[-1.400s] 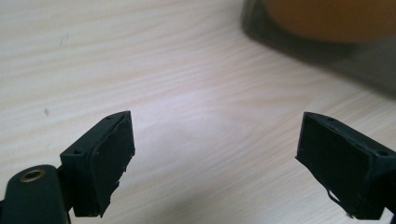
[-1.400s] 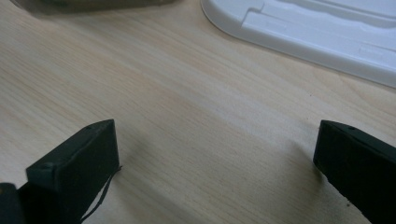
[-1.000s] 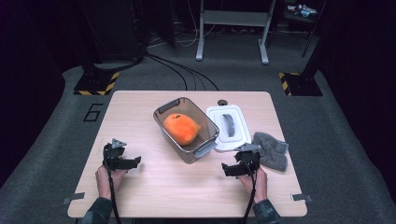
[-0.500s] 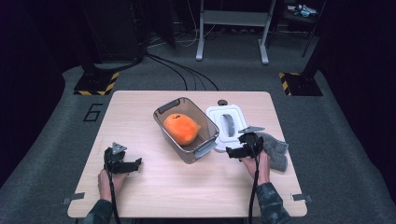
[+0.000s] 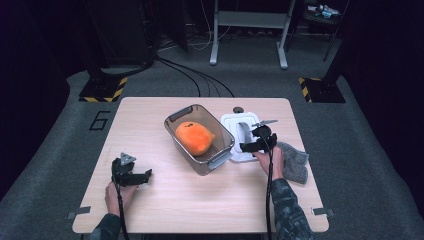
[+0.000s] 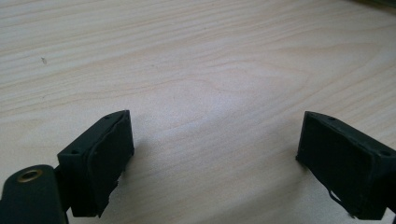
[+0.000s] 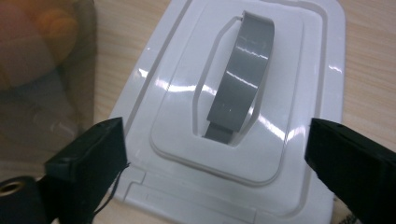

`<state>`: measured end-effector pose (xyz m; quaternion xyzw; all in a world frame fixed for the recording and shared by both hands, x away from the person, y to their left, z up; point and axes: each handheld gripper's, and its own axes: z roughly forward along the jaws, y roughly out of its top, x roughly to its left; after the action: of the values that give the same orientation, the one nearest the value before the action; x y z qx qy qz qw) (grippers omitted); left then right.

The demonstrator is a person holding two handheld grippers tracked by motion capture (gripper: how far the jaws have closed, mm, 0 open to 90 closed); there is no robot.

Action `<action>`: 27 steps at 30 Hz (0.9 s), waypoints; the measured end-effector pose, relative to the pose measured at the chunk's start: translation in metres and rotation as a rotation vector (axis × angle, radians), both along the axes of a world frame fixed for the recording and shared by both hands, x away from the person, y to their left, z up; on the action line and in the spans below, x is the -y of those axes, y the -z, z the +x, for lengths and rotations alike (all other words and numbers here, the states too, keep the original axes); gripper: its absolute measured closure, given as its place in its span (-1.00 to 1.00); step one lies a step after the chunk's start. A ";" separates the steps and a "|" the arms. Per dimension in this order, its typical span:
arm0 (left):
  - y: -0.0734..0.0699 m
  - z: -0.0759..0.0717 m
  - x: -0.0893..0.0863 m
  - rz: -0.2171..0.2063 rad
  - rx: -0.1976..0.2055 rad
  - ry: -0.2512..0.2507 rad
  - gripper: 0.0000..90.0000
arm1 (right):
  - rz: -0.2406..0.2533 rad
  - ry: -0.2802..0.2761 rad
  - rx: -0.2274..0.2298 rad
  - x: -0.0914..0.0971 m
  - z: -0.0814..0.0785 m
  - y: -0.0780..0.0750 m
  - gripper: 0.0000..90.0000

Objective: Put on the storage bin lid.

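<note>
Both tongs gape, holding nothing.

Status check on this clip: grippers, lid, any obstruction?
Right gripper open over the white lid, jaws just closing, nothing between them. Left gripper open, above bare table. Lid's grey handle unobstructed.

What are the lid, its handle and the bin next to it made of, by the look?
Lid: glossy white plastic, going by the sharp highlights and moulded ridges. Handle: smooth grey plastic band, arched, with a softer sheen. Bin: smoky see-through plastic, probably rigid; the orange thing inside shows through its wall.
</note>
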<state>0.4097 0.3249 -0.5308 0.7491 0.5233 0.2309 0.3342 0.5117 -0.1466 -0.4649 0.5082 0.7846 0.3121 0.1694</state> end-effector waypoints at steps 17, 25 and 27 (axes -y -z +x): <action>0.000 0.000 0.000 0.006 0.001 -0.001 -0.77 | -0.005 0.074 -0.045 -0.008 0.041 0.014 -0.40; 0.000 0.000 0.001 0.006 0.002 -0.002 -0.77 | 0.013 0.091 -0.056 -0.011 0.052 0.014 -0.07; 0.000 0.000 0.001 0.006 0.002 -0.002 -0.77 | 0.003 0.085 -0.067 -0.014 0.054 0.015 0.02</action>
<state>0.4093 0.3243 -0.5306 0.7493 0.5230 0.2336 0.3322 0.5657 -0.1330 -0.4803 0.5514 0.7671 0.2887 0.1553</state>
